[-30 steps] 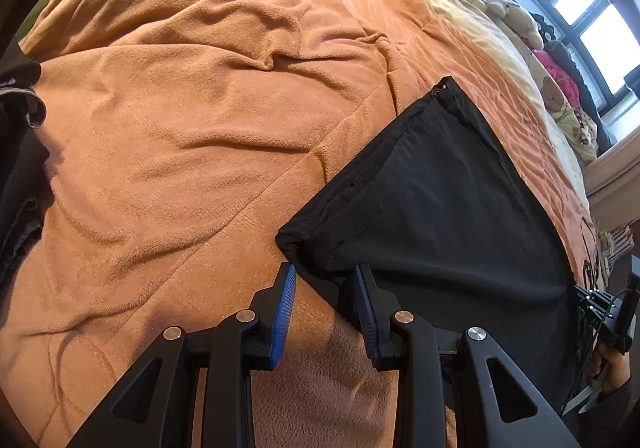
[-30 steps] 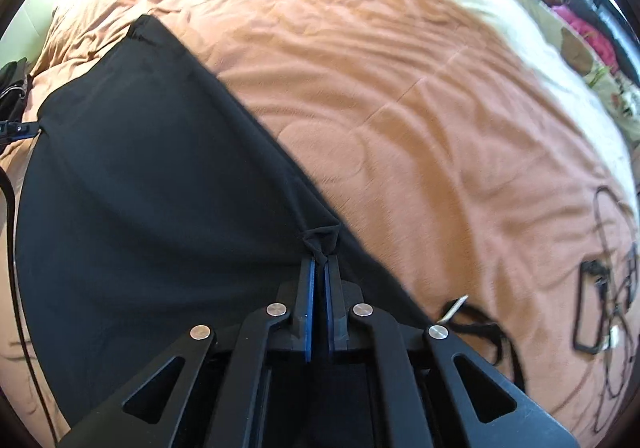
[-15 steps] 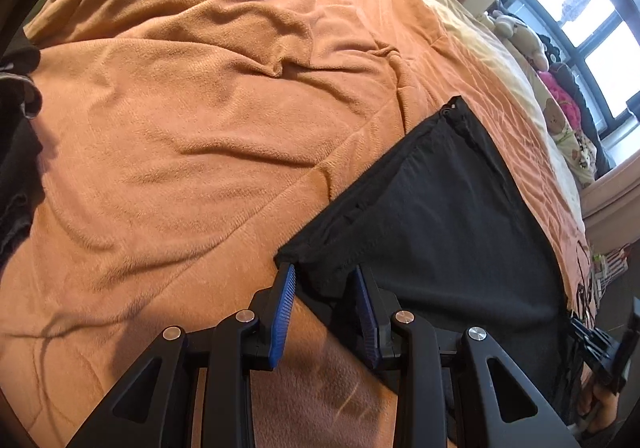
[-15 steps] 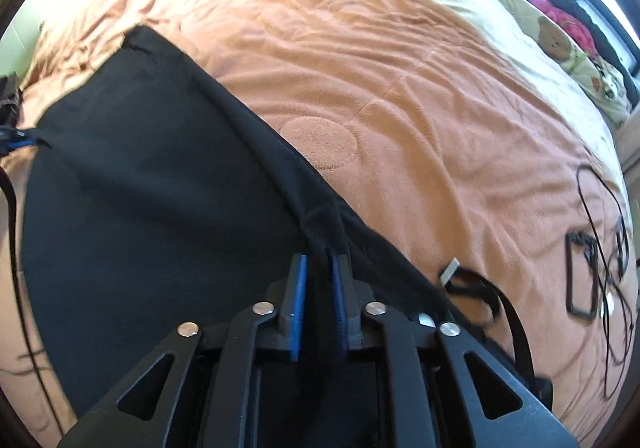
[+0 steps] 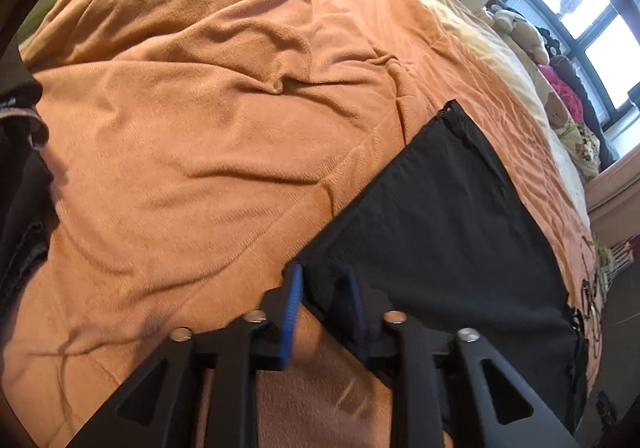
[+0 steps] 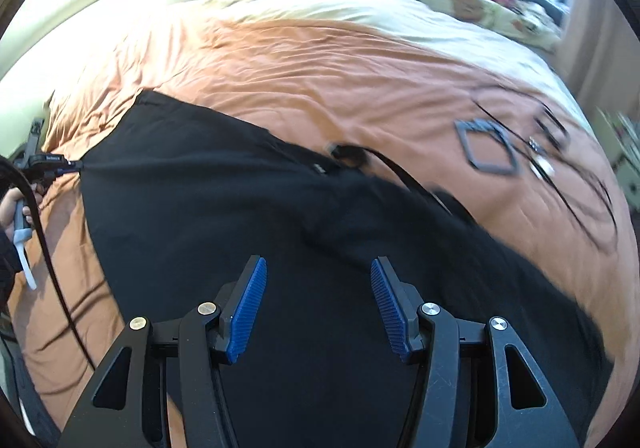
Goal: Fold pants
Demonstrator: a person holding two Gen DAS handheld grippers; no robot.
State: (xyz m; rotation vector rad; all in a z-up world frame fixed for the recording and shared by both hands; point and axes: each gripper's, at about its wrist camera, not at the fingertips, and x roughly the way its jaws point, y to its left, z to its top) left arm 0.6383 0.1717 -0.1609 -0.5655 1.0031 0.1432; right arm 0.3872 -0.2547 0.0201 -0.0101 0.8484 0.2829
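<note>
Black pants (image 6: 248, 216) lie spread flat on the orange bedspread (image 5: 208, 136), near the bed's edge closest to you. Your right gripper (image 6: 318, 288) has just let go: a second ago its jaws were pinched shut on a bunched corner of the fabric, and now they are opening, with nothing between them, above the middle of the cloth. That suggests this fold is laid and the right side is free for the next grab. Your left gripper (image 5: 324, 290) has barely moved; its jaws are opening slightly, the pants' near corner still between them but not pressed.
</note>
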